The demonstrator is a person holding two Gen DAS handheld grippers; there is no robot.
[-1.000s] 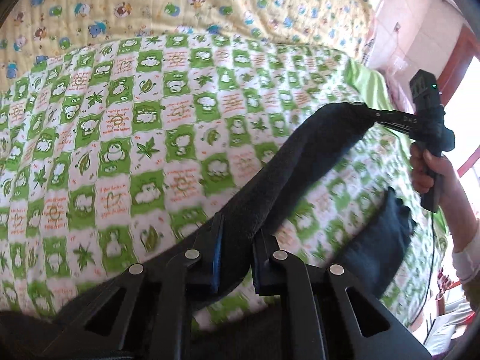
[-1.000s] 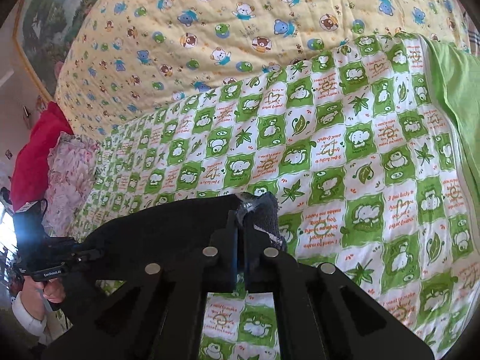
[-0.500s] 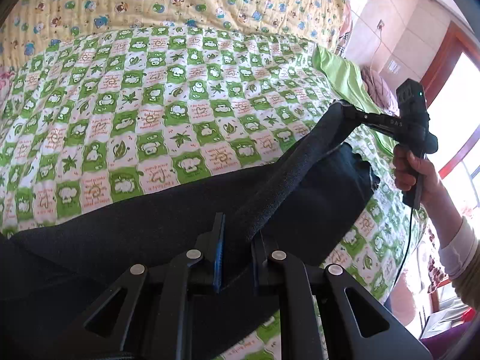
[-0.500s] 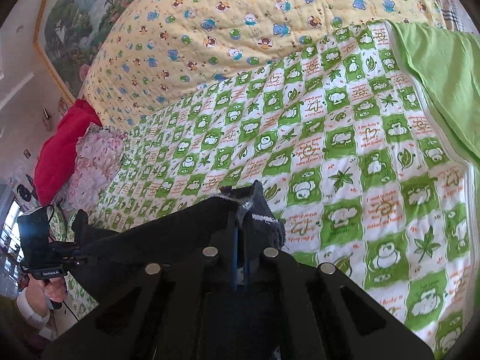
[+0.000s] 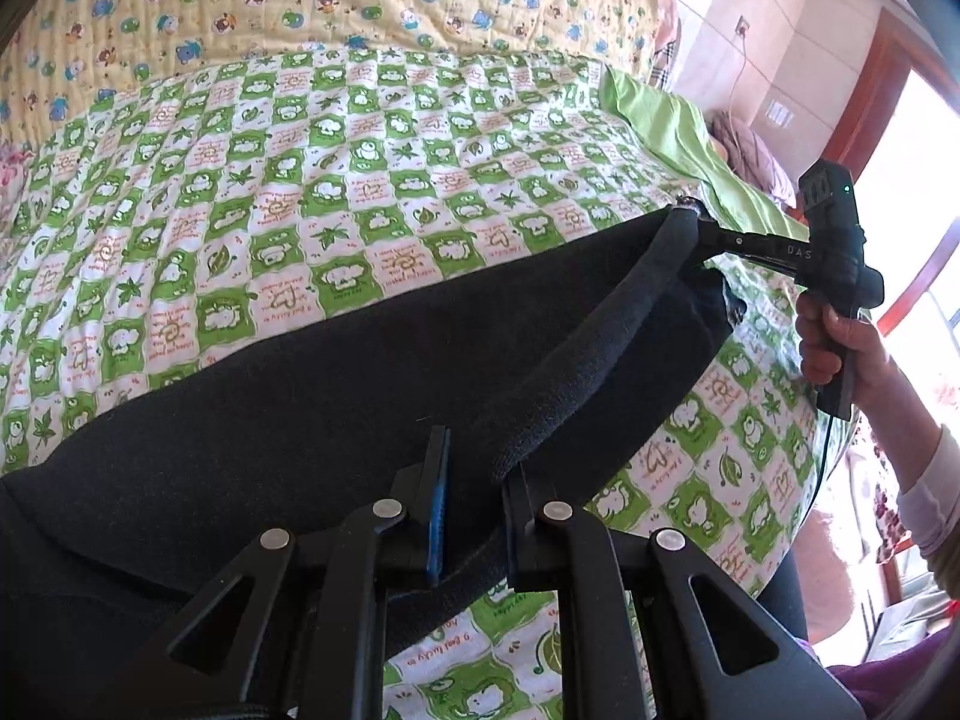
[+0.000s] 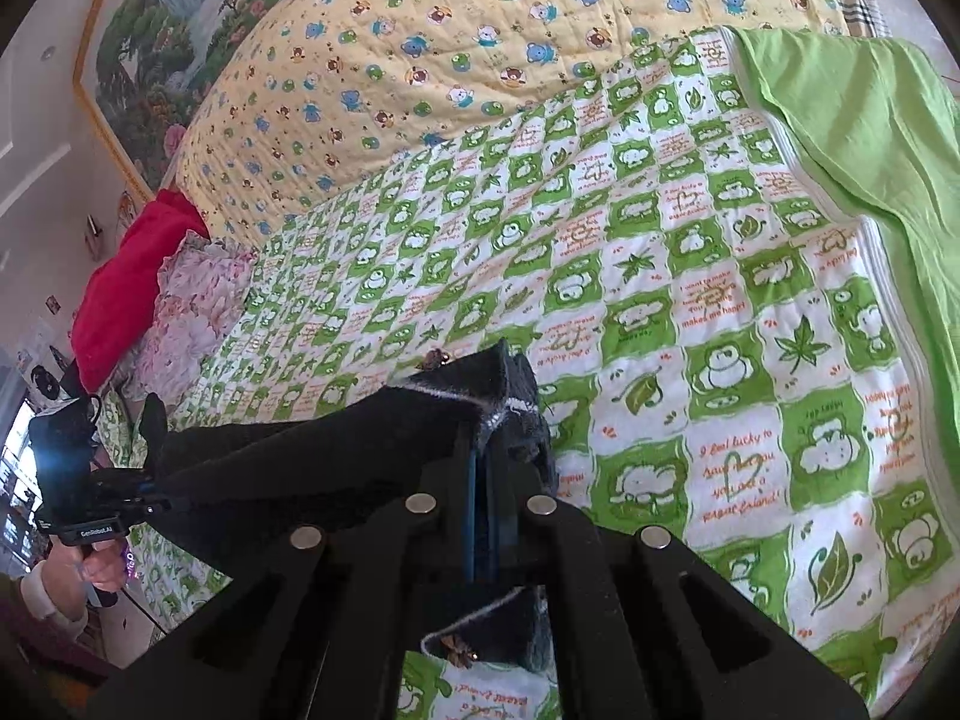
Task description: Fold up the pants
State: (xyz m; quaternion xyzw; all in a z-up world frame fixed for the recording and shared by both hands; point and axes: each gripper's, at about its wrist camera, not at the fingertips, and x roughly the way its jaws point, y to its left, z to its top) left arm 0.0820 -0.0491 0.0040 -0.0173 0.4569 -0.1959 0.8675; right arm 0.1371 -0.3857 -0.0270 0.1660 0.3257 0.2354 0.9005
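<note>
Black pants [image 5: 312,396] lie spread across the green-and-white checkered blanket [image 5: 300,192] on the bed. My left gripper [image 5: 474,480] has its jaws a little apart around the waistband edge, and the fabric still runs between them. My right gripper [image 6: 483,456] is shut on the other end of the black pants [image 6: 336,444], holding the corner just above the blanket. The right gripper also shows in the left wrist view [image 5: 699,228], with the band stretched from it. The left gripper shows in the right wrist view [image 6: 150,495].
A yellow animal-print quilt [image 6: 456,54] covers the far side of the bed. A plain green sheet [image 6: 852,138] lies at the right edge. A red pillow [image 6: 126,282] and a floral pillow [image 6: 192,312] sit at the left.
Both grippers came down towards the bed, laying the pants body flat on the blanket. The left jaws have widened from a tight pinch.
</note>
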